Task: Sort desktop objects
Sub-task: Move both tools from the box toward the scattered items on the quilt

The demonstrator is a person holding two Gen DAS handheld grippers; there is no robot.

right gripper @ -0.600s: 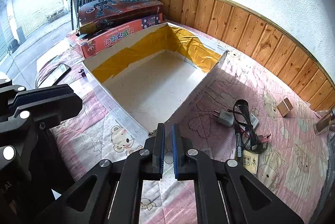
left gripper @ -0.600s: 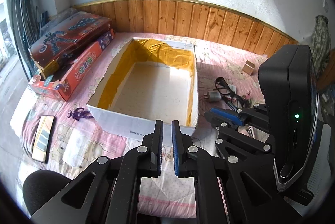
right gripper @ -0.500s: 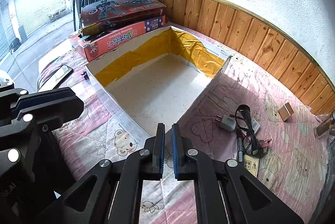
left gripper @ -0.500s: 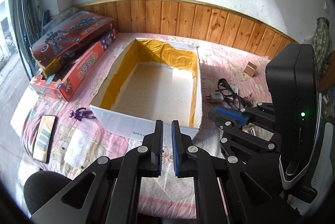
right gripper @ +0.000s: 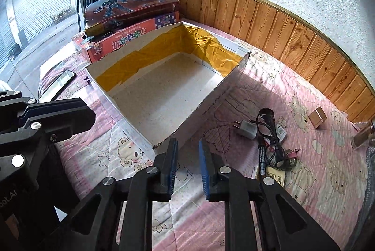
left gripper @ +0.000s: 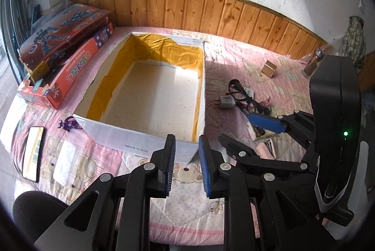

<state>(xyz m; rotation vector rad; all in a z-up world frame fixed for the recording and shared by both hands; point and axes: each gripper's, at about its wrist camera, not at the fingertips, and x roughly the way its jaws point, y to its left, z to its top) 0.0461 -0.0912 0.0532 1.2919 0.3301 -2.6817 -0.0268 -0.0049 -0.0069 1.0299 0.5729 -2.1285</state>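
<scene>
Both tongs (left gripper: 186,145) (right gripper: 188,147) parted, holding nothing

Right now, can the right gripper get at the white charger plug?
Probably yes. The right gripper is open and holds nothing, and the plug lies on bare quilt just ahead and to its right. The black cable touches its far side, but the near side looks free.
</scene>
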